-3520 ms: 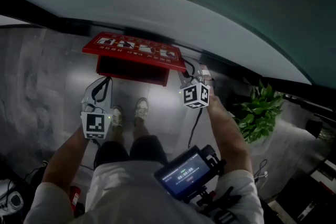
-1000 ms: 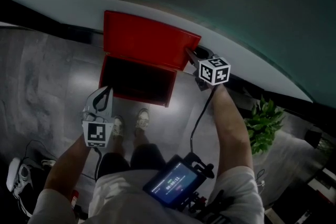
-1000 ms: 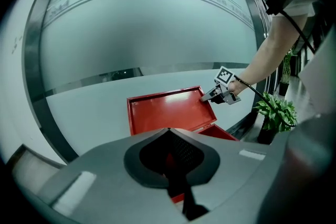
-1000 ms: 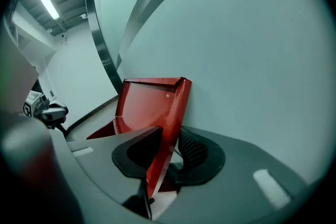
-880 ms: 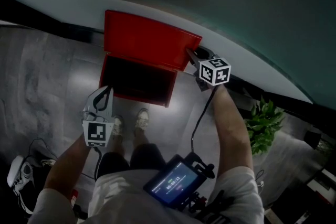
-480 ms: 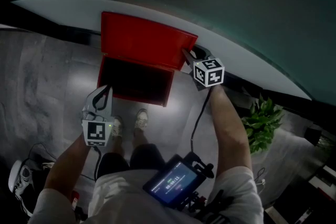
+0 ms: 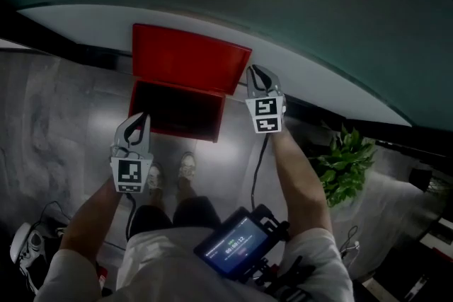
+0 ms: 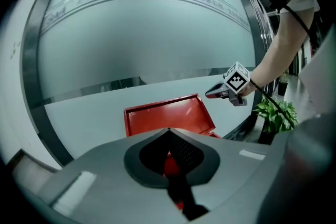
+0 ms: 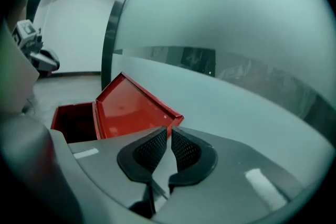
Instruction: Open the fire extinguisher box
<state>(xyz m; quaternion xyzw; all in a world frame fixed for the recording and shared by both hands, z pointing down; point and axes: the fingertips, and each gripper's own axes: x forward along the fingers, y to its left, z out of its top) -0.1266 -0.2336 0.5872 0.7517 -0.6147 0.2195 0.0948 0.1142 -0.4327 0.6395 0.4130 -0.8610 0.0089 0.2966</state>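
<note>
The red fire extinguisher box (image 7: 177, 112) stands on the floor against the curved wall, its dark inside showing. Its red lid (image 7: 190, 68) is raised and leans back toward the wall; it also shows in the left gripper view (image 8: 167, 115) and the right gripper view (image 9: 131, 106). My right gripper (image 7: 259, 71) hangs just right of the lid's upper corner, clear of it. Its jaws have just been closing and stand shut (image 9: 169, 131) with nothing between them. My left gripper (image 7: 139, 119) hovers by the box's front left corner, shut (image 8: 168, 131) and empty.
A potted green plant (image 7: 344, 163) stands to the right by the wall. A dark skirting strip (image 7: 78, 53) runs along the wall's foot. The person's shoes (image 7: 167, 172) are just in front of the box, and a screen device (image 7: 239, 240) hangs at the chest. A cable trails from the right gripper.
The lid swung from nearly flat to standing open. My right gripper came off the lid's right edge, rose a little and rolled, and its jaws narrowed. The left gripper stayed put.
</note>
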